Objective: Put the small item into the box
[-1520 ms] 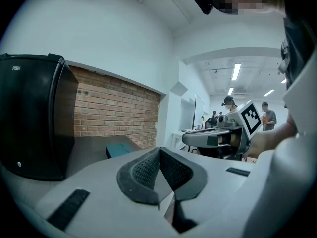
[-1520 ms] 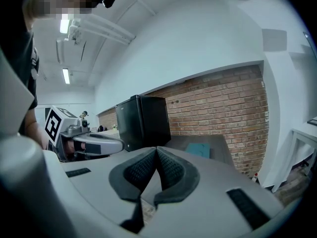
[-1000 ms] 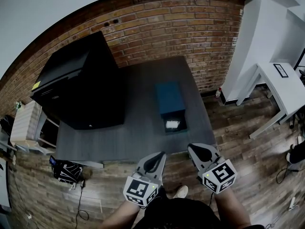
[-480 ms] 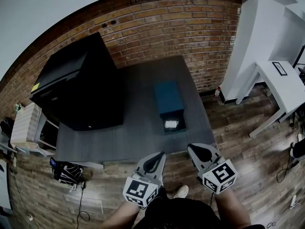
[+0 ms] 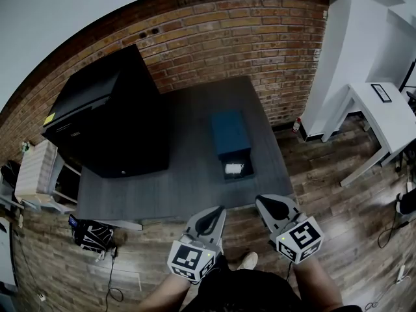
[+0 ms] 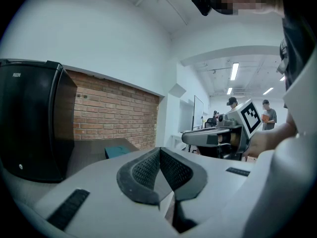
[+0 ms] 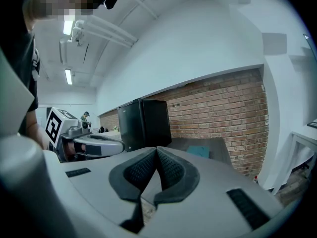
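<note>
A teal box point(image 5: 232, 137) stands on the dark grey table point(image 5: 188, 174), its lid swung toward the wall. A small white item point(image 5: 234, 169) lies inside its open near end. Both grippers hang short of the table's near edge. My left gripper point(image 5: 214, 212) is shut with nothing between its jaws, and so is my right gripper point(image 5: 262, 203). In the left gripper view the left gripper point(image 6: 159, 149) shows its pads touching, with the teal box point(image 6: 119, 150) far ahead. In the right gripper view the right gripper point(image 7: 156, 149) is likewise closed, the teal box point(image 7: 198, 151) beyond it.
A black mini fridge point(image 5: 107, 112) fills the table's left side against a brick wall point(image 5: 234, 31). A white side table point(image 5: 377, 119) stands at the right. A bag point(image 5: 91, 234) lies on the wooden floor at the left. People stand in the far background of the left gripper view.
</note>
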`<state>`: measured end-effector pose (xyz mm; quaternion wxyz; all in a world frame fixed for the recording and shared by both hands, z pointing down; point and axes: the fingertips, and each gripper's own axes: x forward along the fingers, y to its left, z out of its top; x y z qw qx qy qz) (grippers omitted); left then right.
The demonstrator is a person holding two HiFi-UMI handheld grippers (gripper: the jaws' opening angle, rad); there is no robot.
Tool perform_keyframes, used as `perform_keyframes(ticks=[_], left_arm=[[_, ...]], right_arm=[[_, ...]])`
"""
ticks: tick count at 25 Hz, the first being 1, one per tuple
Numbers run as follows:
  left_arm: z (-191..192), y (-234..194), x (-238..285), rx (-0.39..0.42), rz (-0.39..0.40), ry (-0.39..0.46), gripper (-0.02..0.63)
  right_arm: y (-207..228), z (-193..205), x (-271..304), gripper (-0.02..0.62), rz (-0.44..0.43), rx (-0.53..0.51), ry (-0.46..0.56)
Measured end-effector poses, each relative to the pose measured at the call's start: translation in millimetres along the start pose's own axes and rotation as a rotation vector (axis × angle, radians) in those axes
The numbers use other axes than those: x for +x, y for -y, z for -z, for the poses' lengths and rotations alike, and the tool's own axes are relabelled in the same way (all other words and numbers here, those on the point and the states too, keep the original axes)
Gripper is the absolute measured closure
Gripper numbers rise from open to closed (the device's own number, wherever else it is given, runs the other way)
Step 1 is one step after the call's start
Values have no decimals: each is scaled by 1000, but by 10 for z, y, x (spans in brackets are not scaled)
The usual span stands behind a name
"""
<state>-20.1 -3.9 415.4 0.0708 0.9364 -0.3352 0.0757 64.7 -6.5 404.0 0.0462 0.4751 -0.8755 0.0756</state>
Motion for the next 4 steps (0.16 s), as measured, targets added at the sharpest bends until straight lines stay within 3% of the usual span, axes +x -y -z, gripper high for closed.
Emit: perform_keyframes(ticks=[4], left_arm=[[-4, 23, -16, 5, 3, 3, 572]], right_arm=[[-23, 3, -22, 578, -2, -3, 2]])
